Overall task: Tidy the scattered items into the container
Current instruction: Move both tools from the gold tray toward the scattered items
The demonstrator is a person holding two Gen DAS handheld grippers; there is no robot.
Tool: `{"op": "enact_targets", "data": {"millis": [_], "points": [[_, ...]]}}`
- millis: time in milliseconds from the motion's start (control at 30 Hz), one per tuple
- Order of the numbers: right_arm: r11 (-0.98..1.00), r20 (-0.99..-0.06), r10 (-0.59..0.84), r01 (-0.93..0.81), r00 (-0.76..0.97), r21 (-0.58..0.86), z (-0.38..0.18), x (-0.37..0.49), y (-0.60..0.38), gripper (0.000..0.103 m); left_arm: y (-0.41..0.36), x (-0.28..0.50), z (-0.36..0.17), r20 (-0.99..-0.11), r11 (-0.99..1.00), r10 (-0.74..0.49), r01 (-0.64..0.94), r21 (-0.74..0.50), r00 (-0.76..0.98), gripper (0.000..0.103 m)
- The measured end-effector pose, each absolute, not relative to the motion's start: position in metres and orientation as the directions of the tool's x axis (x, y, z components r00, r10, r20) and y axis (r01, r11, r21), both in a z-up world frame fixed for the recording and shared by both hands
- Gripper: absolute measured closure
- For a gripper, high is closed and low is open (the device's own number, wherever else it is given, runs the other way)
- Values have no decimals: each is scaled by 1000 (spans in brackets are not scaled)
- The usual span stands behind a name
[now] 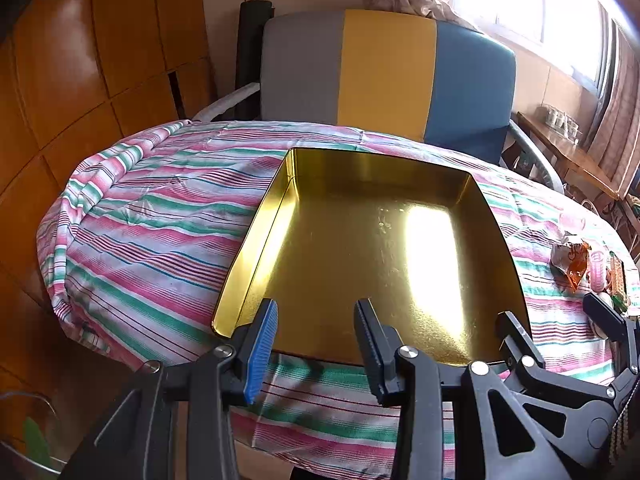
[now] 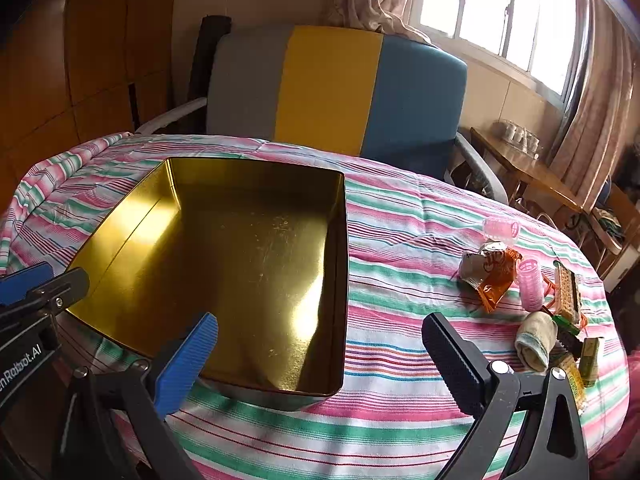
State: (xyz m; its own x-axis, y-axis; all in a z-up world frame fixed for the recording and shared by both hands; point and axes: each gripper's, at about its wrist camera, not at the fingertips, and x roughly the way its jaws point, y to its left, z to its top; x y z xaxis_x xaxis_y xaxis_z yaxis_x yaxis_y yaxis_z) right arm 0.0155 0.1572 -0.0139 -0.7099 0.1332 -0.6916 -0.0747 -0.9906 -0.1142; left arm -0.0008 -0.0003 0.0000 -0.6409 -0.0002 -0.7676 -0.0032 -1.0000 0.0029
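Observation:
An empty gold metal tin (image 2: 240,256) sits on the striped cloth; it also shows in the left wrist view (image 1: 360,256). Scattered items lie to its right: an orange snack wrapper (image 2: 490,272), two pink hair rollers (image 2: 530,284) (image 2: 500,229), a cracker packet (image 2: 566,292), a rolled sock (image 2: 536,340) and small green packets (image 2: 588,360). My left gripper (image 1: 316,344) is open and empty over the tin's near edge. My right gripper (image 2: 320,352) is open and empty above the tin's near right corner, left of the items.
The round table is covered with a pink, green and white striped cloth (image 2: 400,248). A grey, yellow and blue chair (image 2: 332,88) stands behind it. A wooden side table (image 2: 520,168) with glasses stands by the window at right.

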Motion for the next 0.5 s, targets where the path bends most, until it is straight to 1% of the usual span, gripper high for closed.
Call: {"op": "enact_targets", "data": {"millis": [267,500], "points": [[-991,-694,129,-62,-709,-121,-12,10,158,0,3,1,-1,-756,-998,-35,-11,56,-653,63],[-992,-710,123,-61,-693,-113,-16,13,159,0,1,3,-13,-781,-999,-12,-28,38,-624,63]]}}
